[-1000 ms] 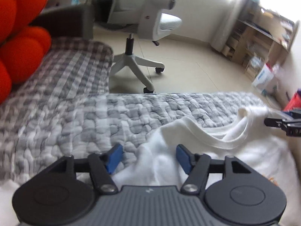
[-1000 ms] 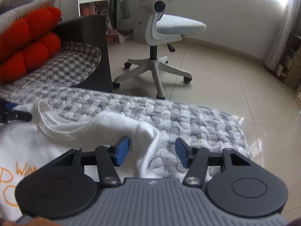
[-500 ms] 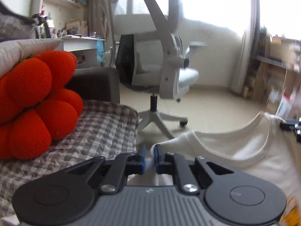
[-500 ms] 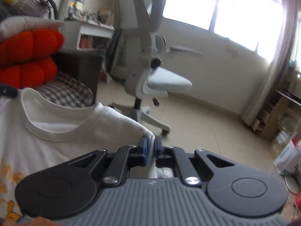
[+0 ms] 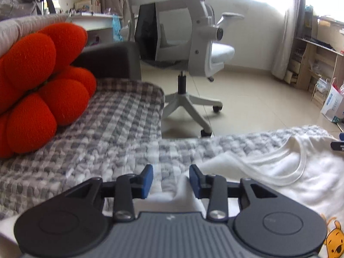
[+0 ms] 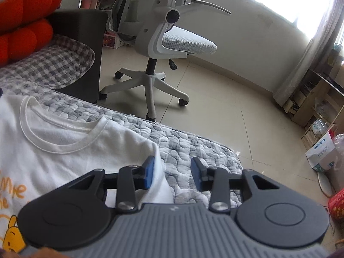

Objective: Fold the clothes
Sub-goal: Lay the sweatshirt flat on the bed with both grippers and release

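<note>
Left gripper (image 5: 171, 180): jaws spread, nothing pinched; a shoulder edge of the white T-shirt (image 5: 268, 172) lies between and under the blue pads. Right gripper (image 6: 172, 173): jaws spread as well, the T-shirt's other shoulder edge running under the left pad (image 6: 149, 173), the right pad over bare quilt.

T-shirt lies flat, front up, on a grey-and-white quilted blanket (image 5: 96, 150); ribbed collar (image 6: 60, 133) faces the blanket's far edge. Orange lettering and a yellow cartoon bear (image 6: 10, 234) on the chest, both cut off by the frame edge; words not readable.

Left side: red puffy cushion (image 5: 38, 81) rests on a grey checked cover, against a dark sofa arm (image 5: 111, 60).

Beyond the blanket edge: beige tiled floor (image 6: 215, 107), white office chair (image 6: 163, 49) on castors, standing apart from the blanket.

Far right: wooden shelving (image 5: 311, 64), contents too cluttered to make out; a white-and-blue paper bag (image 6: 322, 152) on the floor. A curtain (image 6: 301, 64) hangs by a blown-out window. Far-left desk blurred.
</note>
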`<state>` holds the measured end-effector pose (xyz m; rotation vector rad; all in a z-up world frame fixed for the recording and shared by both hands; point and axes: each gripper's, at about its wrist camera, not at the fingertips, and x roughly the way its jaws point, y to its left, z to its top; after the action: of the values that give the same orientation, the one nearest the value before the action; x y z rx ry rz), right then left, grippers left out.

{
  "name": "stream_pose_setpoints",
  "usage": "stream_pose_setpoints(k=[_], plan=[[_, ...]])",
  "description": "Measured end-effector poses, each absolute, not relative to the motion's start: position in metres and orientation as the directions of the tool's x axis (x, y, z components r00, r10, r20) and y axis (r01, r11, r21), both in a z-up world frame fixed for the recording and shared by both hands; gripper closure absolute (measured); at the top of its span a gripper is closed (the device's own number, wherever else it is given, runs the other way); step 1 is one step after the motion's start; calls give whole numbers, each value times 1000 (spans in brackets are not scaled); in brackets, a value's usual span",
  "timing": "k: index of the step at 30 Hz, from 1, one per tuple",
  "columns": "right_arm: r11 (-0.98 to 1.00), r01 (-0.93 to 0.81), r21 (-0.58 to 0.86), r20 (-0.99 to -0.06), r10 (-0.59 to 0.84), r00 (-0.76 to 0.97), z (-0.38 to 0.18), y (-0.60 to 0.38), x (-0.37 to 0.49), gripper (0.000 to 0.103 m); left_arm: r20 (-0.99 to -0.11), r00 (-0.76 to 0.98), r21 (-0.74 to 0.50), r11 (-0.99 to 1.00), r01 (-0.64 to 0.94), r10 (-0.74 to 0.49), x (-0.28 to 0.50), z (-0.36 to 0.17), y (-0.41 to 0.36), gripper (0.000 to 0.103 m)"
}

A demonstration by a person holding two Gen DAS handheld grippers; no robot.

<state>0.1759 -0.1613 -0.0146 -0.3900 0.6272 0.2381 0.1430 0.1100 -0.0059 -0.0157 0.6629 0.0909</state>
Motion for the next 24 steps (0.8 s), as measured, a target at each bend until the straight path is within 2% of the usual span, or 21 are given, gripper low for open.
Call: stream_pose_setpoints(k=[5, 9, 13, 16, 18, 24], plan=[[902, -333, -274, -581, 121, 805, 2, -159, 161, 64, -620, 778, -6, 990, -138, 104, 125, 3, 110, 65], [905, -341, -253, -544, 159, 824, 20, -160, 144, 56, -624, 771, -22, 984, -177, 124, 110, 11, 110, 65], [899, -349, -265, -534, 165, 829, 25, -161, 130, 56, -618, 778, -67, 978, -197, 114, 86, 25, 115, 63], [893, -346, -289, -521, 156, 839, 25, -163, 116, 56, -608, 787, -107, 971, -213, 106, 66, 35, 121, 57], [893, -338, -299, -505, 152, 849, 28, -167, 106, 56, -604, 790, -133, 965, -225, 101, 52, 38, 123, 48], [906, -297, -300, -450, 140, 882, 45, -180, 76, 56, -640, 768, -207, 957, -205, 27, 7, 29, 125, 45]])
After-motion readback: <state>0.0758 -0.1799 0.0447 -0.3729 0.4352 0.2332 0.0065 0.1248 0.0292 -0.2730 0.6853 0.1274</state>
